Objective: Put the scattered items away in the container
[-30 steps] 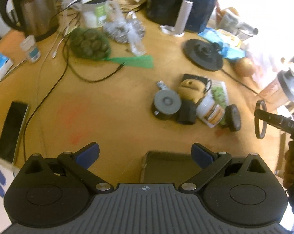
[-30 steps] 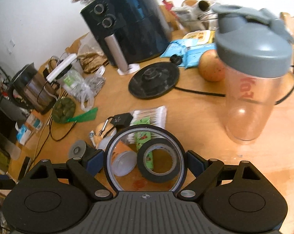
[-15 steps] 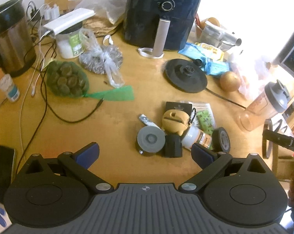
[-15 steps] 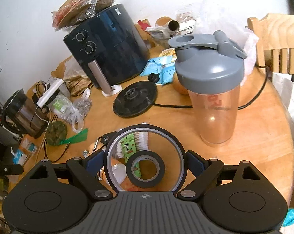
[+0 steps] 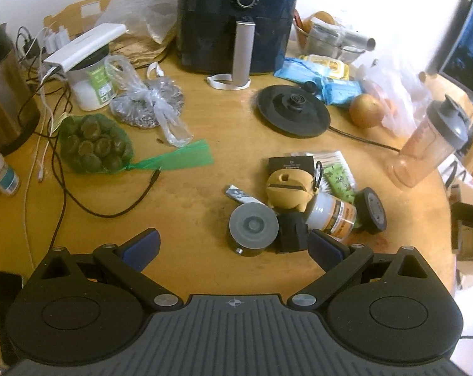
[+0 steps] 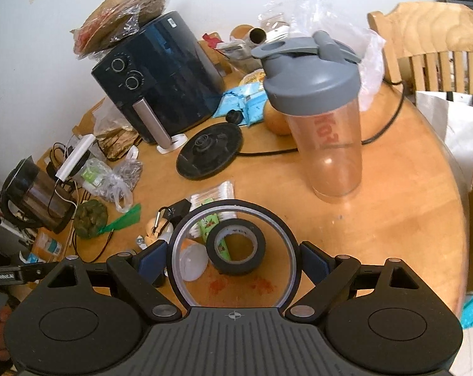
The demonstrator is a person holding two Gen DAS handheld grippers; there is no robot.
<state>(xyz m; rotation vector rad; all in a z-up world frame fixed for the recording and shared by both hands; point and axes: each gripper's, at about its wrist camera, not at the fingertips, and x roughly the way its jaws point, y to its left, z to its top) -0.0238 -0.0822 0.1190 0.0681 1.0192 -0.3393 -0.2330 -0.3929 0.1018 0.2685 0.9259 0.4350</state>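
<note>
Clear round lid [image 6: 233, 252] clamped edge-on in the right tool [image 6: 233, 258], left tool [image 5: 233, 247] spread wide and empty, tape roll [image 6: 235, 246] and other clutter left scattered on the worktop [image 6: 393, 219]

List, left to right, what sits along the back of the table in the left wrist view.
Steel kettle → white tub with green label → clear knotted bag → air fryer → black kettle base → round yellowish fruit → shaker bottle.
</note>
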